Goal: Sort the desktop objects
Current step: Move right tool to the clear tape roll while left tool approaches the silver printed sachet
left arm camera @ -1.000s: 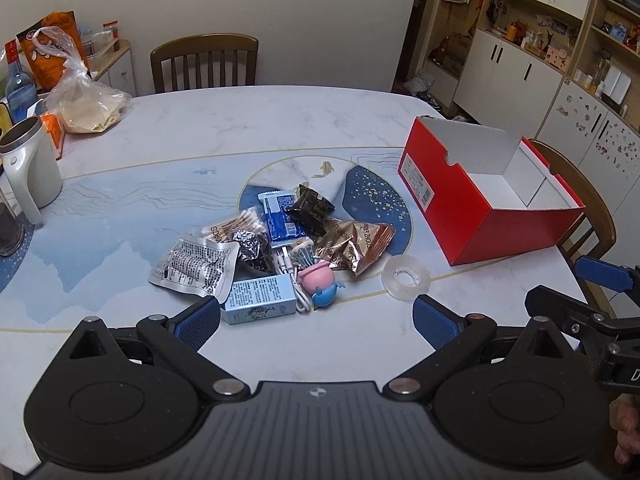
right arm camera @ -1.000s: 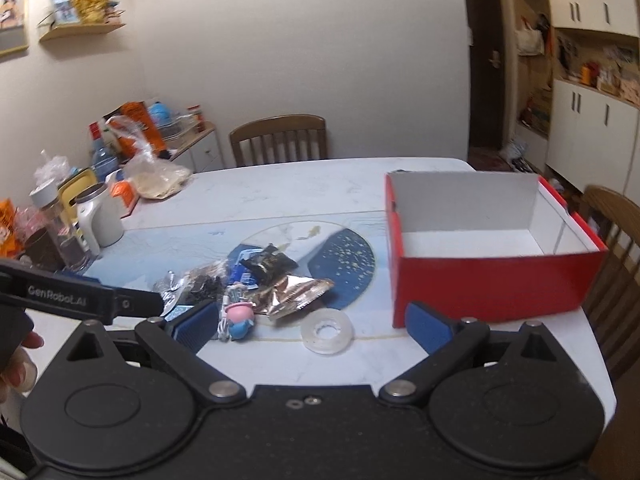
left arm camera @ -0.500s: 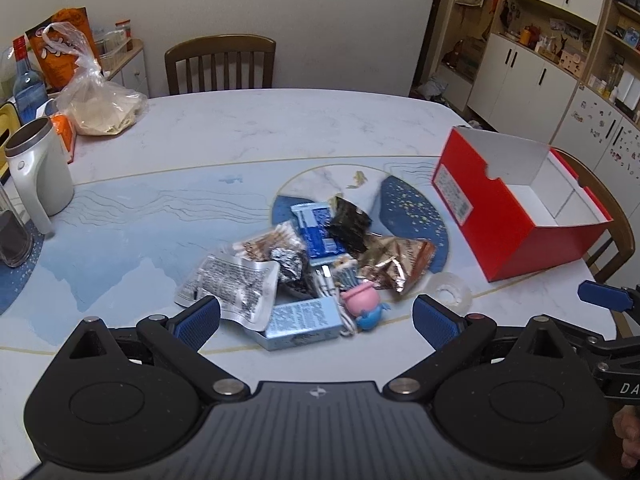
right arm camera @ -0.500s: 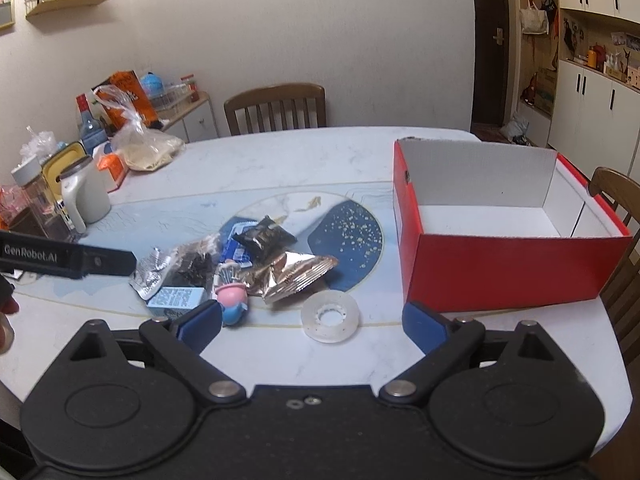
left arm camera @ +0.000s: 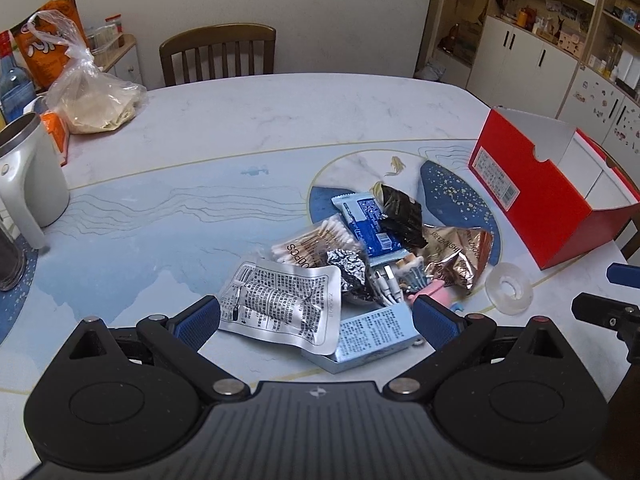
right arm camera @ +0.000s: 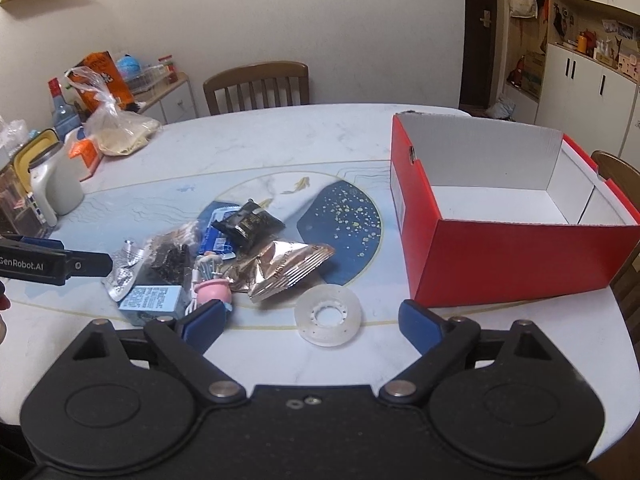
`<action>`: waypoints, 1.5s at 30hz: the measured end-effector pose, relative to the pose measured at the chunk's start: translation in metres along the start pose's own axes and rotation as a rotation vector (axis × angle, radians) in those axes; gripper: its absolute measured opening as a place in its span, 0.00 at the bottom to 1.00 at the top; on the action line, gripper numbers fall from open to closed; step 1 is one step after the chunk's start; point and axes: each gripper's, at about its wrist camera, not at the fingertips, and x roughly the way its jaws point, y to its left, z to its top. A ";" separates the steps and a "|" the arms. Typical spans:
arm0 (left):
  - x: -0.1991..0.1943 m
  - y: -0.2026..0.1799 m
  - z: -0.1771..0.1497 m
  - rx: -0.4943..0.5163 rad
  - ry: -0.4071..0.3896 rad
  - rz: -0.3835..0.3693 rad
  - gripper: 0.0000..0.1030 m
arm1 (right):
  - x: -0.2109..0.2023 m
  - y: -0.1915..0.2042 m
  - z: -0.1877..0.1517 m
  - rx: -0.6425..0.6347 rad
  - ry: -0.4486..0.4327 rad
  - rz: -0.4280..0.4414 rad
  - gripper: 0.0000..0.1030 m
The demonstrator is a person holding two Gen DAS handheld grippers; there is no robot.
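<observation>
A pile of small items lies mid-table: a silver pouch (left arm camera: 280, 300), a light blue box (left arm camera: 372, 338), a cotton swab pack (left arm camera: 316, 244), a blue wrapper (left arm camera: 368, 220), a black packet (left arm camera: 400, 212), a bronze foil bag (left arm camera: 456, 254) and a pink toy (left arm camera: 430, 290). My left gripper (left arm camera: 316, 322) is open just above the pouch and the blue box. A clear tape roll (right arm camera: 328, 314) lies apart from the pile, right in front of my open right gripper (right arm camera: 311, 322). The red box (right arm camera: 520, 256) stands open and empty at the right.
A white jug (left arm camera: 28, 176), a plastic bag (left arm camera: 96, 100) and bottles crowd the table's far left. A wooden chair (left arm camera: 218, 54) stands at the far side, another chair (right arm camera: 616, 176) behind the red box. The left gripper's arm (right arm camera: 52, 266) reaches in from the left.
Both grippers have moved forward and lower toward the table. The pile now sits between the left fingers, and the tape roll is closer to the right fingers. Nothing was picked up.
</observation>
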 end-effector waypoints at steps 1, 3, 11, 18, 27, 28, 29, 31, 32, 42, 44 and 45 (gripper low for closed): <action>0.004 0.003 0.000 0.004 0.006 0.001 1.00 | 0.003 0.001 0.000 -0.001 0.003 -0.006 0.91; 0.012 0.007 0.000 0.009 0.017 -0.001 1.00 | 0.008 0.003 0.000 0.001 0.011 -0.015 0.91; 0.035 0.017 0.001 0.082 0.038 -0.031 1.00 | 0.029 0.006 -0.002 0.016 0.051 -0.041 0.89; 0.049 0.020 -0.001 0.128 0.061 -0.057 1.00 | 0.048 0.008 -0.004 0.027 0.083 -0.062 0.89; 0.066 0.027 0.001 0.125 0.085 -0.060 1.00 | 0.066 0.010 -0.003 0.026 0.106 -0.080 0.87; 0.068 0.027 0.001 0.124 0.087 -0.063 1.00 | 0.068 0.010 -0.002 0.025 0.108 -0.084 0.87; 0.068 0.028 0.001 0.120 0.086 -0.065 1.00 | 0.070 0.010 -0.002 0.026 0.110 -0.090 0.87; 0.070 0.029 0.002 0.113 0.085 -0.073 1.00 | 0.074 0.009 -0.003 0.030 0.120 -0.098 0.87; 0.071 0.030 0.002 0.111 0.084 -0.074 1.00 | 0.077 0.008 -0.003 0.033 0.123 -0.102 0.87; 0.086 0.041 0.005 0.046 0.122 -0.111 1.00 | 0.095 0.006 -0.003 0.037 0.155 -0.115 0.84; 0.087 0.042 0.005 0.044 0.121 -0.116 1.00 | 0.097 0.006 -0.002 0.036 0.160 -0.117 0.83; 0.087 0.042 0.005 0.043 0.120 -0.116 1.00 | 0.098 0.005 -0.002 0.037 0.163 -0.118 0.82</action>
